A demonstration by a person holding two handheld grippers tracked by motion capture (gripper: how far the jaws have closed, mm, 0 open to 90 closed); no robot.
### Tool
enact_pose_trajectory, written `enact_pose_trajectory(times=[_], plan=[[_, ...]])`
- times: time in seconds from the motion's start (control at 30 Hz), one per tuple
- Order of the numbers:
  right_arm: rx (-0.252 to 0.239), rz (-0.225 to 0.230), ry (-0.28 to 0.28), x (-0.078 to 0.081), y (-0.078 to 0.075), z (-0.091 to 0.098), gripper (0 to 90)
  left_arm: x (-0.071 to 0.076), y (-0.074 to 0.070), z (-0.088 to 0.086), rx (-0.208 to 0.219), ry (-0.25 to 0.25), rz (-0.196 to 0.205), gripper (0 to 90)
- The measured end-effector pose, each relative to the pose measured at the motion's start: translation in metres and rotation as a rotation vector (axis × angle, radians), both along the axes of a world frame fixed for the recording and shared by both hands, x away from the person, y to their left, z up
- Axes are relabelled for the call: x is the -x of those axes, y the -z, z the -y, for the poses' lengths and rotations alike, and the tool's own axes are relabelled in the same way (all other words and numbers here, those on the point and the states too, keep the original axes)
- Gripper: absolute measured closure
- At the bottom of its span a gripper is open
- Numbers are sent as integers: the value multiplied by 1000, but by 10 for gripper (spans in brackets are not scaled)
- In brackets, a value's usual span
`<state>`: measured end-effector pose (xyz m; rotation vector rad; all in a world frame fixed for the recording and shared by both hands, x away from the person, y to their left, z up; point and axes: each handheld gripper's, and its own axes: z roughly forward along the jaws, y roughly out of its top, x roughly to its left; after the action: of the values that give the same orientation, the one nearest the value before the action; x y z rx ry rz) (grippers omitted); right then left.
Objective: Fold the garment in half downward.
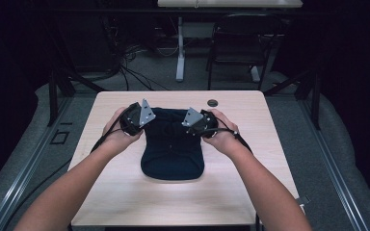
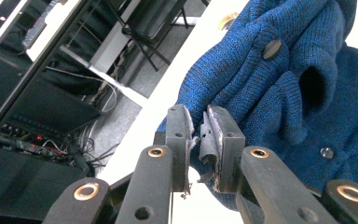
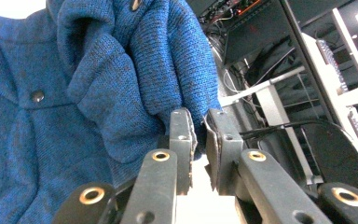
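Blue knit sweater (image 1: 172,147) lies mid-frame in the high view, on a light wood desk (image 1: 125,197), looking near black there. Its far end is bunched up between the two grippers; its near, rounded end lies flat toward the bottom of the frame.

Left gripper (image 1: 136,120) is at center left of the high view, at the sweater's upper left edge, held by the left hand (image 1: 118,134). In the left gripper view, the left gripper (image 2: 196,128) has its fingers closed on a fold of the knit edge, with fabric pinched between the pads at center frame. Sweater (image 2: 279,93) fills the right side of that view, with a round button (image 2: 272,49) at upper right and a small metal snap (image 2: 326,152) at lower right.

Right gripper (image 1: 196,122) is at center right of the high view, at the sweater's upper right edge, held by the right hand (image 1: 224,137). In the right gripper view, the right gripper (image 3: 199,130) has its fingers clamped on the sweater's edge at center frame, with knit caught between them. Sweater (image 3: 74,107) takes up the left half, with a snap (image 3: 37,95) at left.

A small round dark grommet (image 1: 213,102) sits in the desk top, just above the right gripper in the high view. A dark chair (image 1: 241,43) stands at the upper right, behind the desk.
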<state>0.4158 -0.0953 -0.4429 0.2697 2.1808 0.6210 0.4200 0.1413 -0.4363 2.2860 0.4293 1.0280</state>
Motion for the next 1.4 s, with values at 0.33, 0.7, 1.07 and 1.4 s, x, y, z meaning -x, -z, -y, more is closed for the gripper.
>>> enact_pose_trajectory(times=[0.33, 0.7, 1.07, 1.4], plan=[[-9, -61, -14, 16, 21, 6, 856, 16, 26, 0, 3, 20, -41, 798], [1, -121, -48, 30, 23, 8, 865, 27, 34, -9, 66, 40, -118, 795], [0, -162, -63, 45, 28, 11, 865, 39, 38, -11, 91, 66, -175, 787], [-18, -183, -77, 59, 29, 13, 862, 46, 40, -13, 107, 74, -206, 782]])
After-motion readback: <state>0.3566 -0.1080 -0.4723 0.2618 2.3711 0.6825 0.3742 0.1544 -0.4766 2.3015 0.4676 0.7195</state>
